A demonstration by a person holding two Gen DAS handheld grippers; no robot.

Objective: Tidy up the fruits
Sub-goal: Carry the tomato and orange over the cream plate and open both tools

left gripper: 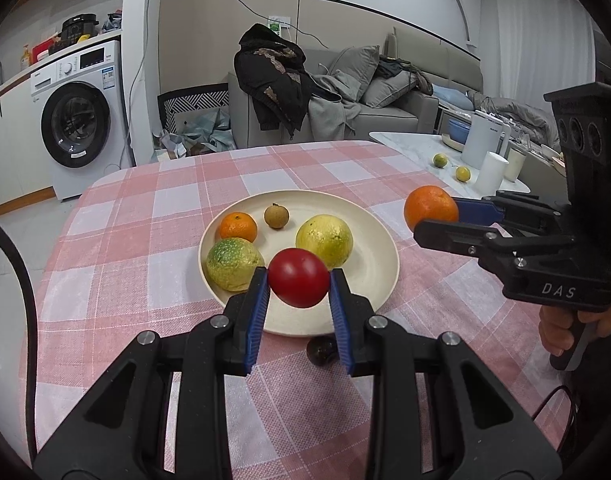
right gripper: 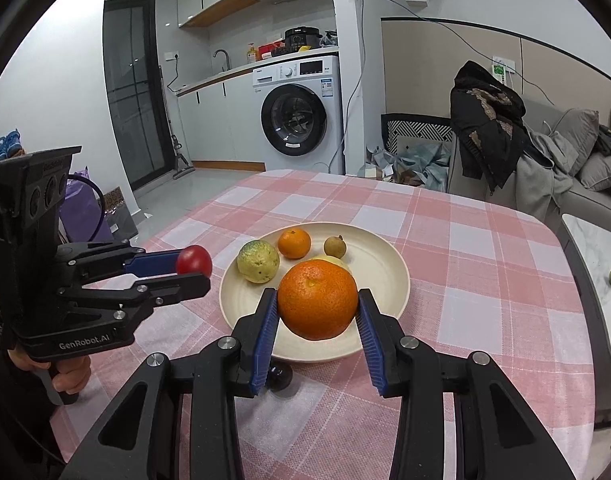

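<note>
Right gripper (right gripper: pixel 318 308): blue-padded fingers clamped on either side of a large orange (right gripper: pixel 317 299), held above the near part of a cream plate (right gripper: pixel 389 276).

Plate contents: green-yellow citrus (right gripper: pixel 258 261), small mandarin (right gripper: pixel 294 243), brown longan (right gripper: pixel 335 246), and a yellow fruit (right gripper: pixel 333 261) mostly hidden behind the orange.

Left gripper (right gripper: pixel 191 267): left of the plate, pinching a red tomato (right gripper: pixel 194 260); hand (right gripper: pixel 67 374) on its handle.

Dark round fruit (right gripper: pixel 279 377): on the pink checked tablecloth (right gripper: pixel 465 264), just beside the plate's near rim.

Background: washing machine (right gripper: pixel 299 114).
</note>
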